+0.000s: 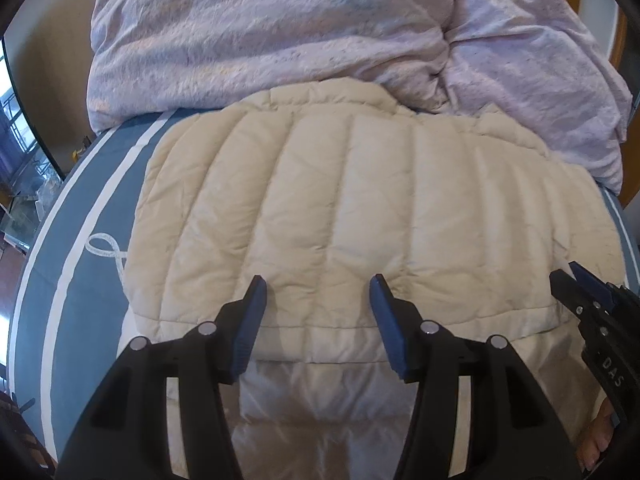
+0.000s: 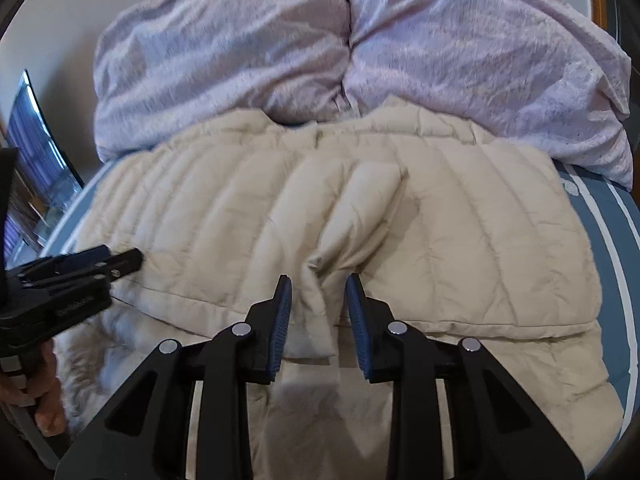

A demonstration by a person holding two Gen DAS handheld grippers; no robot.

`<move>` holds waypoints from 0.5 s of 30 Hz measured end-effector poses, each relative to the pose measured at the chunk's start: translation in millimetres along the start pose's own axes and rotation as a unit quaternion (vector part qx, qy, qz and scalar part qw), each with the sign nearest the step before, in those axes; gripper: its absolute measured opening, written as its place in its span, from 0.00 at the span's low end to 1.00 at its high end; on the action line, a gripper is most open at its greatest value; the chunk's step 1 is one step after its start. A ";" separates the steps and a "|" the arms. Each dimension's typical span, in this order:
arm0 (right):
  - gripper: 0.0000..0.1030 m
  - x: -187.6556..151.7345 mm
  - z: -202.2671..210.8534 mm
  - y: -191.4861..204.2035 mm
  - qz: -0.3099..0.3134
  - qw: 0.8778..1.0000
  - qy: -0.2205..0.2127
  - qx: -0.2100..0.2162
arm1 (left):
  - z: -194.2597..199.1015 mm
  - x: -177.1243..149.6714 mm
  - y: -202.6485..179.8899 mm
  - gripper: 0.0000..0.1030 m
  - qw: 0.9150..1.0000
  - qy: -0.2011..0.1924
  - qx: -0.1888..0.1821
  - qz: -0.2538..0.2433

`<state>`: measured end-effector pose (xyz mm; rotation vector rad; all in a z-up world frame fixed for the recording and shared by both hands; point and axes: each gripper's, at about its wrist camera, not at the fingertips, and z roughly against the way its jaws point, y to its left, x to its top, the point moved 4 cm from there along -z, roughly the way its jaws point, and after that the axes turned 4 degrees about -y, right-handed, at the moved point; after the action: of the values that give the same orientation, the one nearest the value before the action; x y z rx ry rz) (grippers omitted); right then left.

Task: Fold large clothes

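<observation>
The jacket [image 1: 360, 208], a cream quilted puffer, lies spread across the near half of the bed [image 1: 72, 208], its far edge against the heaped lilac duvet [image 1: 280, 32]. It looks light and very soft: the padded channels will squash under a grip and spring back, and the smooth shell is probably slippery, so a fold may slide open unless it is pressed flat. The best hold, I judge, is a pinch at a stitched hem or seam, where the cloth is thin and the layers stay together, not on a fat channel. The left gripper [image 1: 318, 284] hangs over the near hem with its jaws apart and nothing between them. The right gripper [image 2: 319, 284] has its jaws narrowly apart on either side of a raised fold of the jacket at the hem; the pads do not seem to press on it yet. In the right wrist view a flap or sleeve [image 2: 360, 216] lies doubled over the middle, but which part it is cannot be told. The near part of the jacket is hidden behind the grippers, its collar is hard to pick out near the duvet, and fisheye bending and slight blur make the edges uncertain. A hand [image 2: 40, 396] shows only partly at the left edge.
</observation>
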<state>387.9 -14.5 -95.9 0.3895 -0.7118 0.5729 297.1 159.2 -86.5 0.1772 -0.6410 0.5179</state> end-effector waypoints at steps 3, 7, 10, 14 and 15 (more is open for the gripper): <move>0.28 -7.2 -13.3 -5.2 -0.003 1.000 0.022 -0.008 | -7.9 -1.5 3.3 0.57 1.000 0.001 0.003 -0.001; 0.28 -10.6 -25.4 -11.8 -0.021 0.999 0.042 -0.005 | -16.9 -3.8 3.1 0.61 1.000 0.004 0.000 -0.001; 0.29 -8.3 -28.5 -15.6 -0.037 0.998 0.049 0.008 | -16.5 -4.9 4.9 0.62 1.000 0.006 -0.005 0.002; 0.64 -7.2 -4.4 -24.8 -0.073 0.994 0.064 0.054 | 5.1 -12.1 14.6 0.63 0.999 0.006 -0.046 0.013; 0.79 -6.8 5.0 -27.2 -0.081 0.993 0.059 0.063 | 12.6 -15.3 18.7 0.64 0.998 0.004 -0.056 0.014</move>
<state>397.8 -40.7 -101.0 0.5220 -0.5261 0.4848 270.6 165.1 -85.9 0.0606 -0.6641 0.5088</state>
